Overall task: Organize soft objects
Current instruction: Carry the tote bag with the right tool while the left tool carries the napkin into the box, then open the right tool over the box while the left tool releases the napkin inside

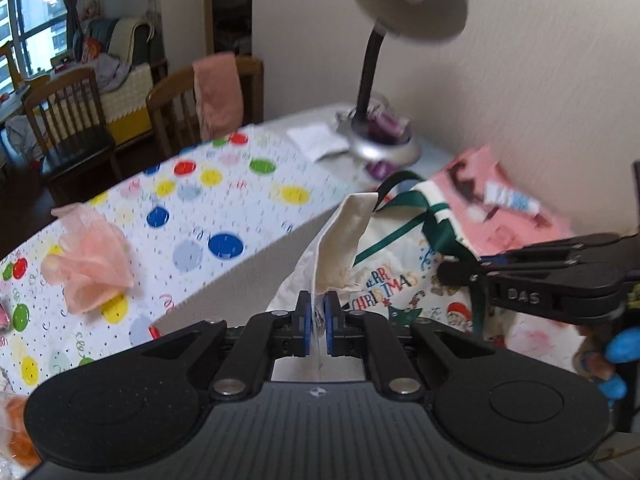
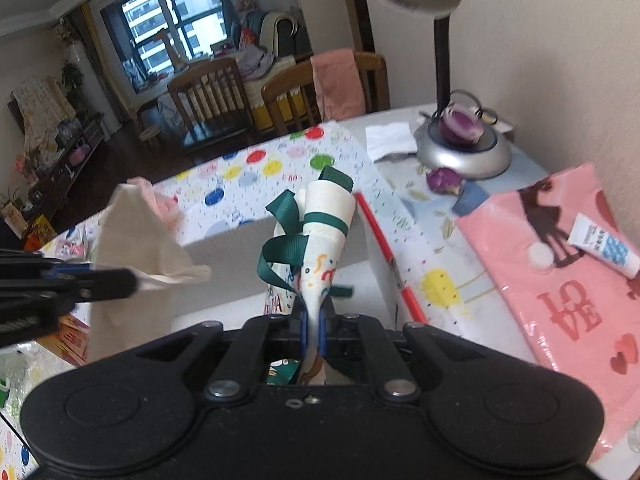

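Observation:
A cream cloth Christmas bag (image 1: 384, 280) with green ribbon drawstrings (image 1: 404, 216) and "Merry Christmas" print hangs between both grippers above the table. My left gripper (image 1: 319, 312) is shut on one edge of the bag's mouth. My right gripper (image 2: 314, 320) is shut on the opposite edge (image 2: 324, 240), where the ribbon (image 2: 286, 248) loops. The right gripper also shows at the right of the left wrist view (image 1: 456, 272). The left gripper shows at the left of the right wrist view (image 2: 128, 280). A crumpled peach cloth (image 1: 90, 264) lies on the table at left.
A polka-dot gift box (image 1: 224, 208) stands behind the bag. A desk lamp (image 2: 464, 148) stands by the wall, with a purple flower (image 2: 444, 180) beside it. A pink "LOVE" bag (image 2: 568, 280) with a white tube (image 2: 604, 244) lies right. A red pen (image 2: 392, 260) lies nearby. Wooden chairs (image 2: 212, 96) stand beyond.

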Motion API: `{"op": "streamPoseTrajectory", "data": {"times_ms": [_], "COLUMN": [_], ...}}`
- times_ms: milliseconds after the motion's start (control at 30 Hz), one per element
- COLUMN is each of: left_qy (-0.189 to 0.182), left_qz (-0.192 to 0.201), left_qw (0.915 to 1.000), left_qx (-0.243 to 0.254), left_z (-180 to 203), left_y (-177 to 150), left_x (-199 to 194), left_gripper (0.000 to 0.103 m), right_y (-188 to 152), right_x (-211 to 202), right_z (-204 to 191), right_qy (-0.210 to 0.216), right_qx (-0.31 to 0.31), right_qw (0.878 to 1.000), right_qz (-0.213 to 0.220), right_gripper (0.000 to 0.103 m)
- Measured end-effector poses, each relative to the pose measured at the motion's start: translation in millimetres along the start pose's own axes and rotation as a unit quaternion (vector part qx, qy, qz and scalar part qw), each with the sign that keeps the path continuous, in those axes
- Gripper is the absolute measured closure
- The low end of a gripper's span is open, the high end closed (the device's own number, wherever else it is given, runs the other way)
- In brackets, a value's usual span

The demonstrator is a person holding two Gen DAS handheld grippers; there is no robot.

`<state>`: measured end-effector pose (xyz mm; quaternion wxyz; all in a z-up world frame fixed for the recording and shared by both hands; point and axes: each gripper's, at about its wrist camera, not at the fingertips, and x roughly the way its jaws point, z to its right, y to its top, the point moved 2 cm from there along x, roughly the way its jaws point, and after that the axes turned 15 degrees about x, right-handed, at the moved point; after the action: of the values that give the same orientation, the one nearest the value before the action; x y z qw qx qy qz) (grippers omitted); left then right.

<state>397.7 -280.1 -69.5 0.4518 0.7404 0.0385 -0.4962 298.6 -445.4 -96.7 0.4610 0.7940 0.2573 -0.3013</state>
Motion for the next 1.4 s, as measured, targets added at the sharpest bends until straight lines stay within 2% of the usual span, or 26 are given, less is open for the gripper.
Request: {"op": "streamPoseTrajectory", "data": {"times_ms": [267, 600, 800, 1167, 1333, 1400], "left_qy": [0.017, 0.000, -0.008, -0.039, -0.051, -0.051], "left_qz": [-0.062, -0.107, -0.131, -0.144, -0.133, -0.129], "left_qw": [0.9976, 0.9940, 0.9909, 0.9888, 0.9897, 0.9902], "left_qx": [0.027, 0.024, 0.027, 0.006, -0.011, -0.018], "left_z": [9, 16, 20, 25, 25, 24], "left_y": [-10, -27, -36, -45, -46, -45], "left_x": [53, 84, 99, 102, 96, 93], "left_gripper": [0.096, 0.096, 0.096, 0.095, 0.089, 0.081], "right_y": [-4, -10, -13, -22, -23, -23], "right_x": [37, 65, 67, 57, 47, 43], "right_z": [5, 17, 20, 16, 17, 18], "right_qy": [0.001, -0.017, -0.032, -0.040, -0.039, -0.037], "right_qx": [-0.001, -0.002, -0.007, -0.039, -0.044, -0.042], "right_qw": [1.000, 0.999, 0.998, 0.995, 0.996, 0.996], "right_qz": [-0.027, -0.050, -0.063, -0.076, -0.069, -0.064], "right_gripper": [0.098, 0.096, 0.088, 0.073, 0.067, 0.067]}}
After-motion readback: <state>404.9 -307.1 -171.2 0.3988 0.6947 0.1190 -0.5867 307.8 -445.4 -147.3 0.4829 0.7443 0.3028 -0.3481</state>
